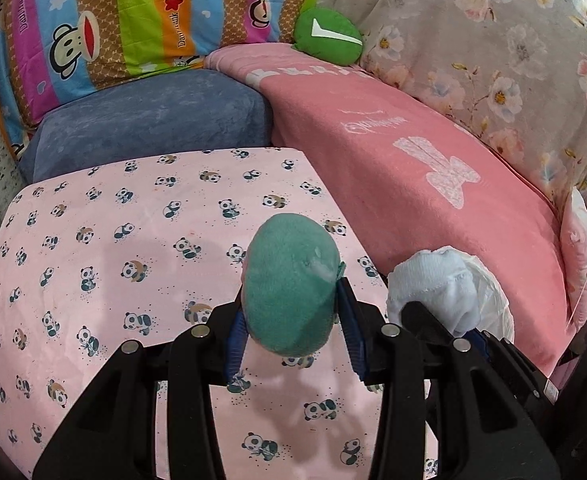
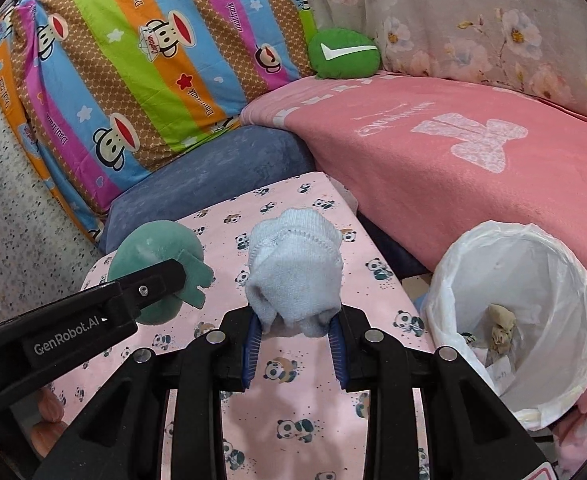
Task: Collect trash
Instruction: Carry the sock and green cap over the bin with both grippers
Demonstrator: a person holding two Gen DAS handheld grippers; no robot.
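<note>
Both grippers are loaded up over the little table with the pink panda-print cloth (image 2: 309,392). The left gripper (image 1: 291,334) has its blue-padded jaws clamped on a teal plush toy (image 1: 291,284), a rounded fuzzy thing with a small flap sticking out one side, held up off the cloth. The right gripper (image 2: 295,338) is squeezed onto a balled-up pale blue sock (image 2: 293,268), with the ribbed cuff bunched on top. The two sit side by side, plush toy to the left of the sock, close but not touching as far as I can see.

The trash bin (image 2: 573,280) is just off the table's right edge, lined with a white plastic bag, and there's already some crumpled paper and scraps at the bottom. It sits against a sofa draped in a pink blanket (image 2: 433,184). Further back there's a blue cushion (image 2: 213,176), a striped cartoon-monkey pillow (image 2: 141,80), a green pillow with a white tick (image 2: 343,54) and a floral cover (image 2: 473,20).
</note>
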